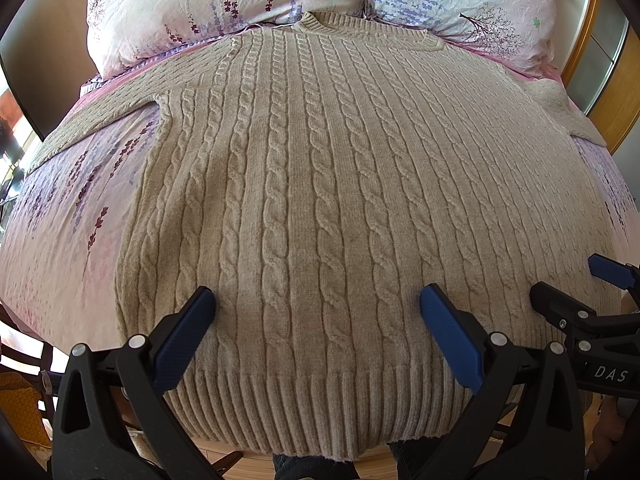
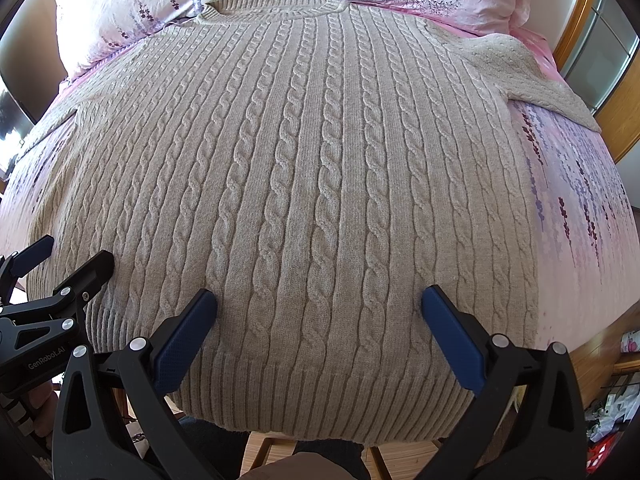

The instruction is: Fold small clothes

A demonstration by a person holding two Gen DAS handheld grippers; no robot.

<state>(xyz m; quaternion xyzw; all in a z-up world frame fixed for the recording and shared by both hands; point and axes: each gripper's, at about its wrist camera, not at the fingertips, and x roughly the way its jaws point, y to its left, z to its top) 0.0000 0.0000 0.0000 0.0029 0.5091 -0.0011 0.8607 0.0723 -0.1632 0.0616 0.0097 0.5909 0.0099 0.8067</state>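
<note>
Evidently no fold has begun. From the left wrist, the beige cable-knit sweater (image 1: 320,200) lies flat and spread on the floral bedspread (image 1: 60,232), collar at 12 o'clock by the pillows (image 1: 200,8), ribbed hem at 6. The left gripper (image 1: 318,308) hovers over the hem, fingers spread, pinching nothing. From the right wrist, the right gripper (image 2: 319,308) is likewise spread and empty; a sleeve (image 2: 532,80) trails toward 2 o'clock. Next, probably, each gripper must pinch an edge.

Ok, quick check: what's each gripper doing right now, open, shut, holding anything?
Left gripper: open, holding nothing, over the sweater near its hem.
Right gripper: open, holding nothing, also over the sweater near the hem.
</note>
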